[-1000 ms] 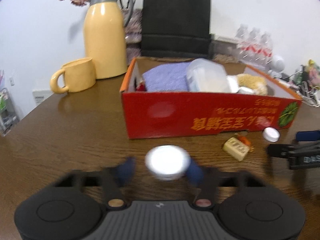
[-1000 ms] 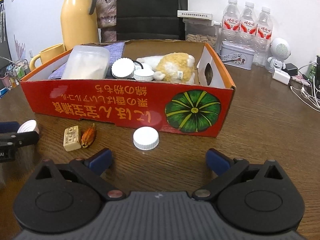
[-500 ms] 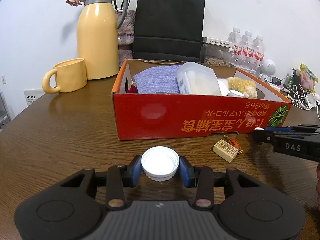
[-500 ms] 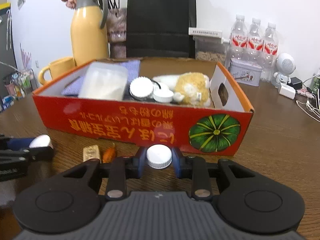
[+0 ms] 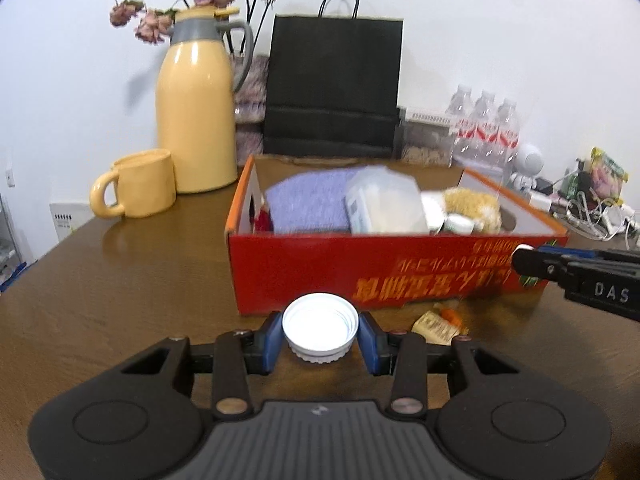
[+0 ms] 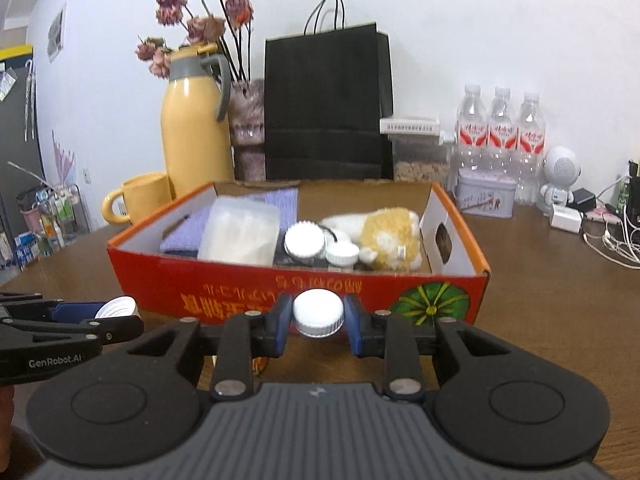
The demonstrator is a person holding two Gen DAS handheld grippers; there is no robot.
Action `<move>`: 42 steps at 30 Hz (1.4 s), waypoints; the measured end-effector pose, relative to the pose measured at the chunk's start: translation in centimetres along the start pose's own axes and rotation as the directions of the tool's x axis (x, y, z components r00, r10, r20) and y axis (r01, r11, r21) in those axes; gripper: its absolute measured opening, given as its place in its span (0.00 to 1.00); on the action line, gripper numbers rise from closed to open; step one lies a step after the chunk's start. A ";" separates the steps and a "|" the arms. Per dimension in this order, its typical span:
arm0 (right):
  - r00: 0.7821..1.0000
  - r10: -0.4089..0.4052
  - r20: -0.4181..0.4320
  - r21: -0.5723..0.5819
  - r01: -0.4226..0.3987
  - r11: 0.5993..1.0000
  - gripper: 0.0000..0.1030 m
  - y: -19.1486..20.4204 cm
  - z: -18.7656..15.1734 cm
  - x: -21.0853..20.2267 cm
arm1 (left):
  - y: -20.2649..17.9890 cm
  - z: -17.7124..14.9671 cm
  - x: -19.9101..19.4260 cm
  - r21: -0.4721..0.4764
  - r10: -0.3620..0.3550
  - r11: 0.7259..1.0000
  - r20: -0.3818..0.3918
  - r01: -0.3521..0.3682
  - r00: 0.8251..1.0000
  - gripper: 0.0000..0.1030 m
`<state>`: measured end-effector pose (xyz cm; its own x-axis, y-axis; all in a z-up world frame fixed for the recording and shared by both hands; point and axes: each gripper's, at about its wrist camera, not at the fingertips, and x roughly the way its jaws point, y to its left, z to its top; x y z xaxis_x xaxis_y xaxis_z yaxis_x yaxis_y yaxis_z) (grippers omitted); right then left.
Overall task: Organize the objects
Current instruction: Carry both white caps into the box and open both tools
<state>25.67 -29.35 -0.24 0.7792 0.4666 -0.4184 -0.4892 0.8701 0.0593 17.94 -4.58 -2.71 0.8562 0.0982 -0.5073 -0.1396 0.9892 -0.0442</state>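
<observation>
Between the left gripper's (image 5: 319, 343) blue pads, a wide white lid (image 5: 319, 327) sits clamped, open side up, just short of the red box's (image 5: 312, 264) near wall. The right gripper (image 6: 318, 323) is likewise clamped on a smaller white cap (image 6: 318, 313), top side toward the camera, also just in front of the box. Both pieces look lifted off the wooden table (image 5: 120, 280), not yet over the rim.

Progress: partway, by my read. The box already holds a purple cloth (image 6: 240, 216), a clear plastic tub (image 6: 240, 232), two white lids (image 6: 306, 240), and a plush toy (image 6: 384, 240). Still loose on the table: a small tan packet (image 5: 434, 325) and an orange bit (image 5: 452, 315) beside it, near the box's front wall; what they are is hard to tell through the blur.

Around: a yellow mug (image 5: 138, 190) and yellow thermos (image 5: 196, 120) far left, a black paper bag (image 5: 334, 88) behind the box, water bottles (image 6: 500, 136) and a tin (image 6: 486, 198) far right, plus a tangle of cables (image 6: 616, 240).

In the way: only the box's near wall, which both grippers must clear. Free floor in the box is scarce, mostly at the far side; the grippers sit near each other, so side-by-side drops could crowd.
</observation>
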 end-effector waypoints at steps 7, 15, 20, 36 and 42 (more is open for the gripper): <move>0.999 0.014 0.046 0.021 -0.015 1.000 0.28 -0.6 2.0 -0.5 | -0.8 2.9 -0.9 0.018 -0.030 0.999 0.080 0.029 0.996 0.37; 0.998 0.015 0.060 0.004 -0.015 1.000 0.28 -0.7 4.1 1.0 | -1.9 6.7 0.1 0.030 -0.068 0.998 0.148 0.064 0.987 0.38; 0.998 0.011 0.058 -0.005 -0.011 1.000 0.28 -0.6 5.0 3.0 | -2.4 8.6 1.6 0.037 -0.066 0.998 0.179 0.060 0.982 0.38; 0.999 -0.018 0.041 0.015 0.018 1.000 0.28 -2.4 7.1 8.8 | -2.3 12.6 8.6 0.008 -0.053 0.999 0.160 0.052 0.986 0.38; 1.000 -0.020 0.016 0.009 0.019 1.000 0.28 -2.6 7.1 10.3 | -1.9 13.1 10.1 0.014 -0.055 0.998 0.144 0.054 0.988 0.38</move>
<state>37.76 -25.62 1.72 0.7949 0.4520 -0.4049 -0.4705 0.8804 0.0591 33.40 -4.07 3.50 0.9252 0.0579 -0.3749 -0.0861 0.9945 -0.0590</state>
